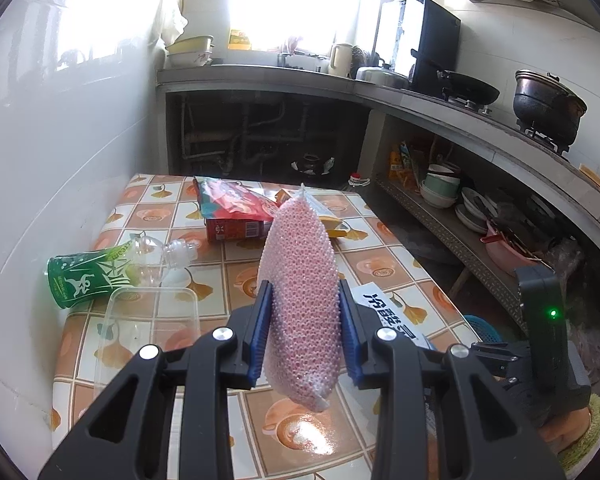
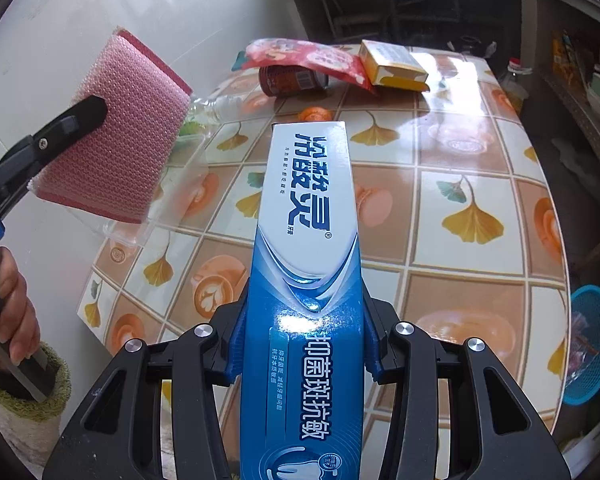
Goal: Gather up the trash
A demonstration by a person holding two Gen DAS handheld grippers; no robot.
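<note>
Both hands loaded. Left gripper (image 1: 303, 328) is clamped on a pink bubble-wrapped sponge (image 1: 300, 292), pads pressing its two flat sides; it stands on edge at centre frame, clear of the table (image 1: 380, 264). Right gripper (image 2: 304, 344) is clamped on a blue and white toothpaste box (image 2: 306, 240), which runs lengthwise up the middle of the right wrist view, its far end sticking well out past the jaws.

The only bin-like thing in view is a blue basket (image 2: 592, 344), low at the right edge of the right wrist view, beside the table and below its top. Likely the drop point.

Still lying on the table: green-labelled bottle (image 1: 100, 272) at left, clear tub (image 1: 152, 320) near it, red can (image 2: 292, 78) under a red wrapper (image 2: 312, 58), yellow box (image 2: 394, 66) at upper centre.

For the carry:
- The long box will swing; keep its far end clear of the table edge.
- Bring each item right over the basket mouth before letting go.
- The sponge is light and squashy; the bubble wrap may cling to the pads.
</note>
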